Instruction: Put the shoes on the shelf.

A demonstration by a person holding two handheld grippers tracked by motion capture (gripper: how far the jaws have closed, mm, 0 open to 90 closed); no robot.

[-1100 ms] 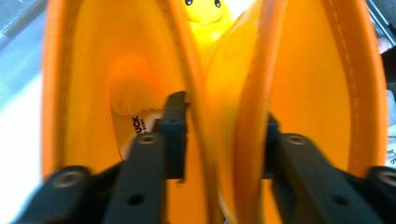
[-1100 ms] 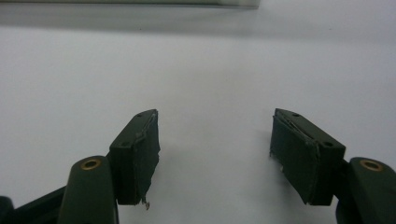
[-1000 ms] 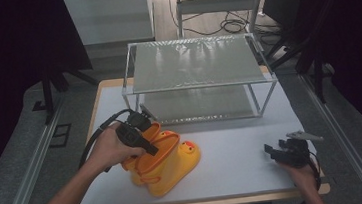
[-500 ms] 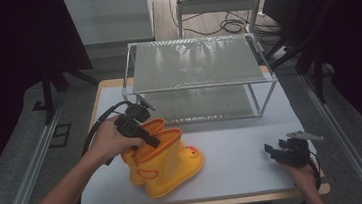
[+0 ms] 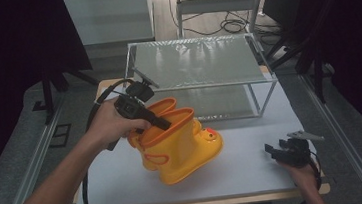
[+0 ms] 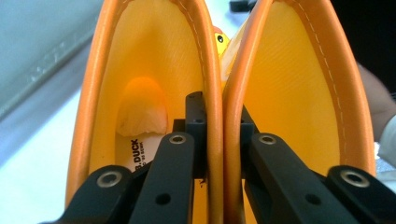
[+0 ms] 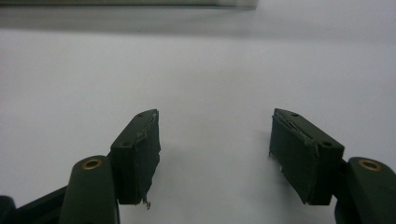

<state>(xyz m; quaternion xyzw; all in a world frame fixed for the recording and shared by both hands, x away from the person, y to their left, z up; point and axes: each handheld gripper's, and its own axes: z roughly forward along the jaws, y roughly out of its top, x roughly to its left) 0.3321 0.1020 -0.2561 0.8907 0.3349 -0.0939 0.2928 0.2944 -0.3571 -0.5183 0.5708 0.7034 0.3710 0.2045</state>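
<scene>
Since the earlier frames the pair of yellow boots is being tipped upright and lifted off the white table, toes pointing right. Nearest, at the right front corner, the right gripper is resting with its jaws spread wide over bare tabletop. Farther left, the left gripper is clenching the two touching orange-trimmed boot cuffs, one jaw inside each boot shaft, with the wire rack standing beyond.
</scene>
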